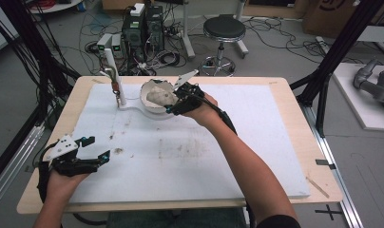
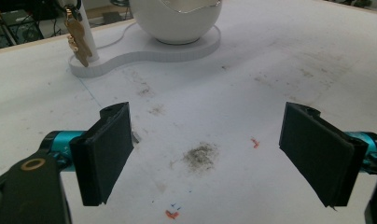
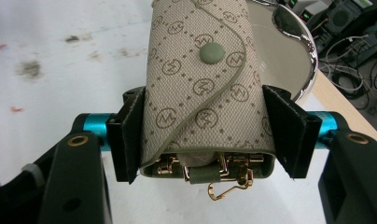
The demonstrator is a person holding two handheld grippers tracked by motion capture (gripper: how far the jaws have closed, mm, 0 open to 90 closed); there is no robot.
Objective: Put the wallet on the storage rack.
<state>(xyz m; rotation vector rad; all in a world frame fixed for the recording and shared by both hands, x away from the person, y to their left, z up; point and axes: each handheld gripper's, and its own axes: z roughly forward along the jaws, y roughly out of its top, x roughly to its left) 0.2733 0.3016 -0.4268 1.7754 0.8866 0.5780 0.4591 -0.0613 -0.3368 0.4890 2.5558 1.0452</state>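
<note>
One beige monogram key pouch (image 3: 203, 84), green snap, gold hooks, clamped in right hand-held gripper (image 3: 206, 135), perhaps fabric.

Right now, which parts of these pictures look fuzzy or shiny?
Right gripper view: the beige monogram fabric key case is sharp, while the white bowl's rim glints. Left gripper view: the near black jaws look soft. High view: grainy overall, even light.

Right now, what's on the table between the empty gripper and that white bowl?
Nothing but stained white mat: the left gripper view shows only smudges between the left gripper and the bowl.
</note>
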